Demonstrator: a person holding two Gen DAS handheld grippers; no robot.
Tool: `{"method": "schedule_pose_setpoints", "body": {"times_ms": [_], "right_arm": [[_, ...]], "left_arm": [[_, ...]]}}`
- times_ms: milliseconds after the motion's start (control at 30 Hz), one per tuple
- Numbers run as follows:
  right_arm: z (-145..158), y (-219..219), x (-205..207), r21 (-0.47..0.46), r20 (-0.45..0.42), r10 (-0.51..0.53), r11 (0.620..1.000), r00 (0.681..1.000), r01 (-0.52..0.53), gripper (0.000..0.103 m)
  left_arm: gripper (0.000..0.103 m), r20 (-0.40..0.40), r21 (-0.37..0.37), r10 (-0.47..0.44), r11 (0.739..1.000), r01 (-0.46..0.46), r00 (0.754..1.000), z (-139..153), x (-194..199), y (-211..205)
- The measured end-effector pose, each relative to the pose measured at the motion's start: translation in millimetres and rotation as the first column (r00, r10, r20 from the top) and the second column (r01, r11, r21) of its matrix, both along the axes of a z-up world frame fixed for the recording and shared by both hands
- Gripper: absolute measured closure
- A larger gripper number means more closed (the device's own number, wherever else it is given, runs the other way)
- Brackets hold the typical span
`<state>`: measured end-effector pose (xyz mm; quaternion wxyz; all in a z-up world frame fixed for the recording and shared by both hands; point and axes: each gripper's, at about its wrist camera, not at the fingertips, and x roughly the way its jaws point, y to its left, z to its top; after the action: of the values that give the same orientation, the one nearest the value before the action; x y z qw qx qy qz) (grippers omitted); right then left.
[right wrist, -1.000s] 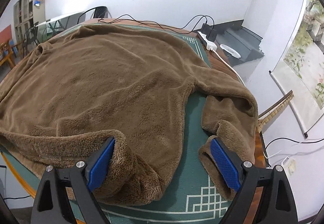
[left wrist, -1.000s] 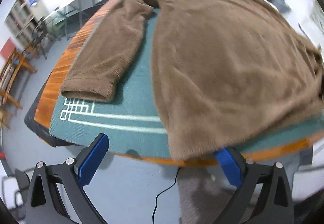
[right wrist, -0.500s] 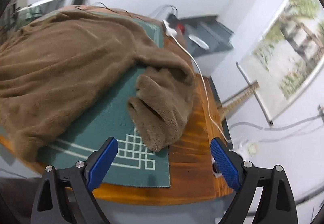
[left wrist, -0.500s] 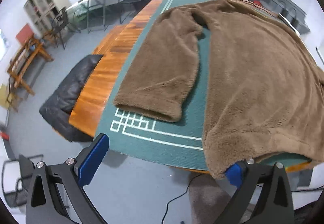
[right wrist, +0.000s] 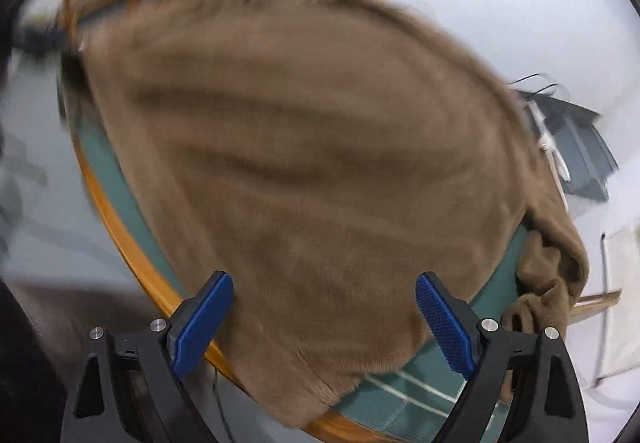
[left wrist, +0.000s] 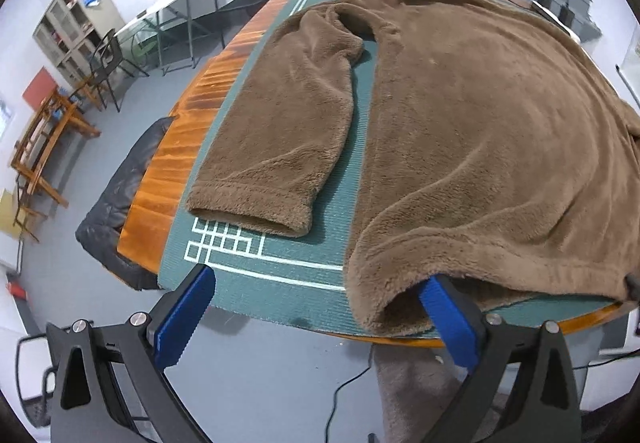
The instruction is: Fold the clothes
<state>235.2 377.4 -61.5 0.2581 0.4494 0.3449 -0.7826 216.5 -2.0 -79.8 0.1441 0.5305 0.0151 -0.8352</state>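
- On the green patterned mat [left wrist: 280,275] over the orange wooden table [left wrist: 188,131], the fluffy brown fleece sweater [left wrist: 480,131] lay spread flat, hem at the near edge, one corner drooping past it
- Brown fleece left sleeve [left wrist: 280,131] lay straight beside the body, cuff near the white border pattern
- Judged step: take both hem corners to start the fold; best done by getting each corner deep between the pads, both layers together, before closing, then lifting evenly so thick pile didn't slip or bunch
- Left gripper [left wrist: 316,319] was spread wide, holding nothing; its right blue pad [left wrist: 448,327] was tucked under the left hem corner, touching fleece, its left pad sat off the table edge
- Right gripper [right wrist: 324,323] was also wide apart, straddling the right hem corner, nothing clamped; view heavily blurred, so pad contact couldn't be told
- Crumpled brown right sleeve [right wrist: 548,295] was bunched at the table's right edge, would need straightening
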Motion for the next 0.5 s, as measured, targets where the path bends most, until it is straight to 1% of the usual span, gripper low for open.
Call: {"method": "schedule_pose_setpoints", "body": {"times_ms": [33, 100, 200, 233, 333, 367, 400, 467, 500], "right_arm": [[0.1, 12.1, -4.2, -0.037, 0.032, -0.015, 0.999, 0.999, 0.016, 0.008], [-2.2, 39.2, -19.9, -0.055, 0.136, -0.088, 0.994, 0.987, 0.096, 0.005], [-3.2, 75.7, -31.9, -0.04, 0.185, -0.177, 0.981, 0.967, 0.187, 0.004], [-4.3, 83.5, -34.5, -0.017, 0.182, -0.204, 0.977, 0.962, 0.21, 0.004], [-9.0, 93.4, -28.8, 0.135, 0.078, -0.187, 0.975, 0.979, 0.176, 0.001], [-3.9, 94.8, -25.8, 0.142, 0.035, -0.191, 0.972, 0.981, 0.185, 0.001], [1.9, 96.0, -22.6, 0.144, -0.009, -0.197, 0.97, 0.98, 0.196, 0.001], [22.8, 91.3, -17.2, 0.038, -0.008, -0.181, 0.983, 0.984, 0.181, 0.001], [31.4, 86.6, -17.5, -0.009, -0.007, -0.184, 0.983, 0.983, 0.184, 0.001]], "left_arm": [[0.001, -0.002, 0.001, 0.002, 1.0, -0.002, 1.0, 0.1, 2.2, 1.1], [0.001, 0.008, -0.007, 0.0, 1.0, 0.0, 1.0, -2.8, 8.0, 3.9], [0.001, 0.046, -0.014, -0.007, 1.0, 0.008, 0.999, -13.0, 13.9, 4.7], [0.001, 0.065, -0.01, -0.01, 1.0, 0.011, 0.998, -17.2, 15.7, 4.1], [0.001, 0.118, -0.02, -0.026, 0.999, 0.028, 0.993, -28.4, 22.8, 1.2], [0.001, 0.124, -0.022, -0.029, 0.999, 0.032, 0.992, -28.6, 23.8, -0.5], [0.001, 0.124, -0.019, -0.03, 0.999, 0.032, 0.992, -27.0, 24.6, -2.5], [0.001, 0.102, 0.005, -0.034, 0.999, 0.034, 0.994, -17.8, 23.5, -6.8], [0.001, 0.084, 0.02, -0.037, 0.999, 0.035, 0.996, -11.0, 21.7, -8.9]]}}
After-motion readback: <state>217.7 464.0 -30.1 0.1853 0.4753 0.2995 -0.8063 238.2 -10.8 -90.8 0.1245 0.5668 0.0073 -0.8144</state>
